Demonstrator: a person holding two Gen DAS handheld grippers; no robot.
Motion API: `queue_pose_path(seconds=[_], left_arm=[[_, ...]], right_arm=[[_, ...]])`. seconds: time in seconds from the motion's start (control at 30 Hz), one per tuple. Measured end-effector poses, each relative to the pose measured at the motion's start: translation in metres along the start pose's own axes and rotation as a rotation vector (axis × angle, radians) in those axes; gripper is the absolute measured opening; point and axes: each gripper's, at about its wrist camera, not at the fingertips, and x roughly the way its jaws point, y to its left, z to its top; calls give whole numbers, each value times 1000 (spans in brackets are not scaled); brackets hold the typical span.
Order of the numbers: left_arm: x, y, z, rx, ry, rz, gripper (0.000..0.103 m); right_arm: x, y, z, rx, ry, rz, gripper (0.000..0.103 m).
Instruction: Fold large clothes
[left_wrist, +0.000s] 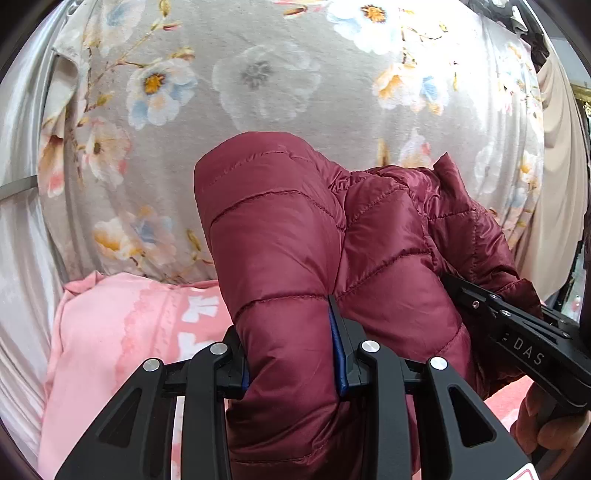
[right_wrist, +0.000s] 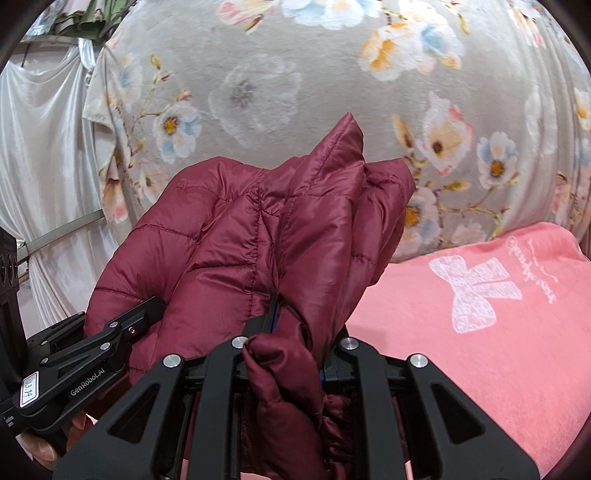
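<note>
A maroon quilted puffer jacket (left_wrist: 295, 229) is bunched and held up over the bed. My left gripper (left_wrist: 291, 354) is shut on a thick padded fold of it, with blue pads pressing both sides. My right gripper (right_wrist: 291, 332) is shut on another bunched edge of the jacket (right_wrist: 303, 229), which sticks up between its fingers. In the left wrist view the right gripper (left_wrist: 517, 325) comes in from the lower right against the jacket. In the right wrist view the left gripper (right_wrist: 92, 343) comes in from the lower left.
A grey floral blanket (left_wrist: 258, 81) covers the bed behind the jacket. A folded pink garment (right_wrist: 480, 295) with a white bow print lies below the jacket, also in the left wrist view (left_wrist: 122, 325). Silvery curtains (right_wrist: 40, 155) hang at the left.
</note>
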Motion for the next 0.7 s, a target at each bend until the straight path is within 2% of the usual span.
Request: queue_pose_path(seconds=[0.4,0.7], left_arm=[[56,52,-19,24,0,78,28],[124,93,-63,-27,63,72,29]], right_arm=[[86,23,-16,-74,66,29,14],[164,19,-56,-77,161,59,14]])
